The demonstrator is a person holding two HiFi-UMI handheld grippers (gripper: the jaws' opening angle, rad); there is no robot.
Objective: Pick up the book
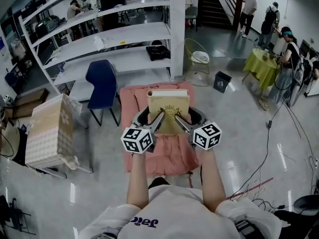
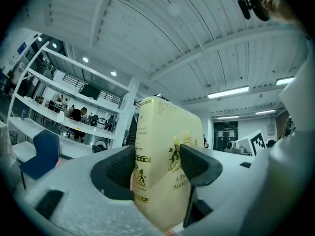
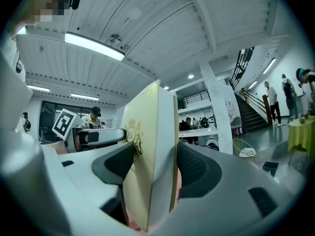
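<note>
A thick cream book (image 1: 168, 109) with gold print is held up above a table draped in pink cloth (image 1: 133, 99). My left gripper (image 1: 157, 118) is shut on the book's left side, its pads pressing both covers near the spine (image 2: 143, 166). My right gripper (image 1: 178, 118) is shut on the right side, its jaws clamping the book (image 3: 150, 171) at the page edge. In both gripper views the book stands tilted up toward the ceiling. The marker cubes (image 1: 137, 140) sit near my body.
A blue chair (image 1: 103, 87) stands left of the pink table. White shelving (image 1: 107, 36) runs behind it. A patterned box (image 1: 49, 131) is at the left. A small bin (image 1: 222, 81), a yellow-green table (image 1: 261, 66) and several people are at the right.
</note>
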